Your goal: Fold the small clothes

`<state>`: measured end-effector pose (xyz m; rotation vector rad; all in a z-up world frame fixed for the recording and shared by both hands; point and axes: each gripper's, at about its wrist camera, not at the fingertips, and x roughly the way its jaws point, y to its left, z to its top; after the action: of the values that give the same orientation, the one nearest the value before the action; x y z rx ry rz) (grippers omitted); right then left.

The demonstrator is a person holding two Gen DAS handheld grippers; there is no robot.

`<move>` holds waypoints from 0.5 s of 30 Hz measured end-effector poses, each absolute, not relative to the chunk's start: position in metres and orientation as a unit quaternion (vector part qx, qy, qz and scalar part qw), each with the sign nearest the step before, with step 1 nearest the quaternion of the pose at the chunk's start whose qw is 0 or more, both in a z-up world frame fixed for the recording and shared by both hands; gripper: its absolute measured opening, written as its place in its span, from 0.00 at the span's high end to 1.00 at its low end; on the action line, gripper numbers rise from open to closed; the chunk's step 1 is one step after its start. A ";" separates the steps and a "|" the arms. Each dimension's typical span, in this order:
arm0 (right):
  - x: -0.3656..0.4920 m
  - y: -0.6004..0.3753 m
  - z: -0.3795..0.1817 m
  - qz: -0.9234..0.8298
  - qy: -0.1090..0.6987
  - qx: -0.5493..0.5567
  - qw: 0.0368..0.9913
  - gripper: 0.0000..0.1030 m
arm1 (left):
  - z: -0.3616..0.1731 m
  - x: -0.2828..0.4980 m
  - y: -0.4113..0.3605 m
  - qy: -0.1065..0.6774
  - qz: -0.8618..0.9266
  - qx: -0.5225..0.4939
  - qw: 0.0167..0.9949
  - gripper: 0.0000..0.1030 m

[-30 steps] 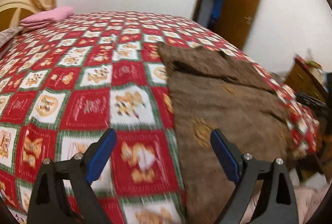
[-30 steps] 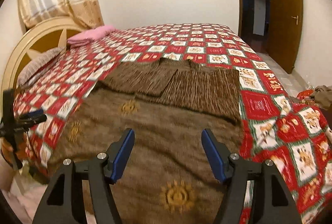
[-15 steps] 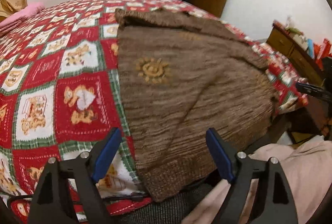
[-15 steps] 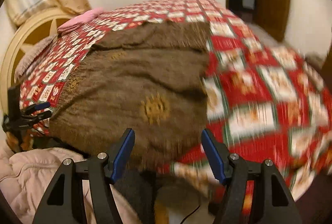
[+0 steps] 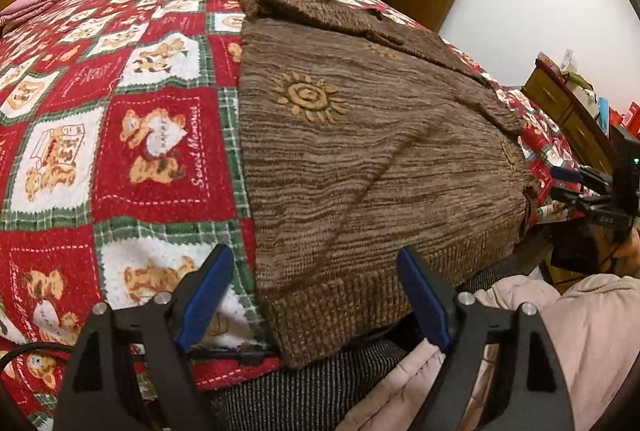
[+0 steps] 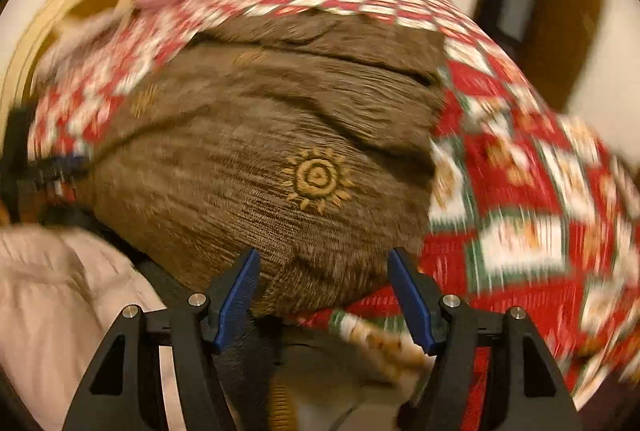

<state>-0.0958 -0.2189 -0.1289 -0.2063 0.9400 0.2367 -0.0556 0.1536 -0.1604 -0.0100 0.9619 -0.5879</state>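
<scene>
Sweater [image 5: 360, 159], brown knit, lies flat on the bed [image 5: 120, 135], hem at the near edge; left gripper [image 5: 316, 295] and right gripper [image 6: 324, 291], both wide open and empty, should each pinch a hem corner squarely.

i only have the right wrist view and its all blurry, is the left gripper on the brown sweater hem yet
Observer: No. In the left wrist view the left gripper is open and holds nothing. One finger is over the quilt and the other over the hem of the brown knitted sweater.
Operator: is the hem lying flat on the bed
Observer: No, the ribbed hem hangs over the near edge of the red teddy-bear quilt.
Operator: any wrinkles in the body
Observer: There's one diagonal crease. It runs from near the hem up toward the far right side.
</scene>
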 end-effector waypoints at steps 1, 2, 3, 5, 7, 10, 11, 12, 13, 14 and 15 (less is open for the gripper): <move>-0.090 -0.216 -0.133 0.133 0.461 -0.115 0.870 0.35 | -0.160 -0.056 0.153 0.457 -0.279 -0.003 0.845 0.16; -0.086 -0.215 -0.138 0.147 0.468 -0.128 0.862 0.37 | -0.160 -0.055 0.153 0.458 -0.279 -0.003 0.844 0.16; -0.083 -0.213 -0.143 0.158 0.476 -0.143 0.854 0.39 | -0.159 -0.055 0.154 0.459 -0.279 -0.006 0.844 0.16; -0.075 -0.209 -0.159 0.173 0.496 -0.195 0.828 0.50 | -0.157 -0.053 0.157 0.461 -0.281 -0.021 0.841 0.16; -0.073 -0.207 -0.171 0.179 0.505 -0.237 0.810 0.58 | -0.155 -0.052 0.160 0.463 -0.279 -0.032 0.841 0.16; -0.076 -0.205 -0.173 0.200 0.509 -0.261 0.795 0.86 | -0.148 -0.052 0.166 0.455 -0.271 -0.039 0.847 0.16; -0.079 -0.205 -0.169 0.199 0.511 -0.264 0.794 0.88 | -0.145 -0.052 0.169 0.452 -0.272 -0.043 0.849 0.16; -0.081 -0.206 -0.165 0.196 0.507 -0.262 0.797 0.89 | -0.140 -0.051 0.172 0.445 -0.274 -0.049 0.851 0.16; -0.084 -0.208 -0.159 0.192 0.500 -0.255 0.805 0.90 | -0.136 -0.050 0.175 0.440 -0.274 -0.051 0.854 0.16; -0.086 -0.211 -0.149 0.187 0.493 -0.240 0.815 0.90 | -0.130 -0.049 0.178 0.432 -0.273 -0.051 0.858 0.16; -0.087 -0.215 -0.136 0.186 0.482 -0.220 0.828 0.90 | -0.124 -0.047 0.181 0.424 -0.271 -0.050 0.863 0.16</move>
<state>-0.0868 -0.2146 -0.1363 -0.4664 1.0231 0.3946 -0.0474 0.1810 -0.1239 -0.1040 0.8888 -0.5691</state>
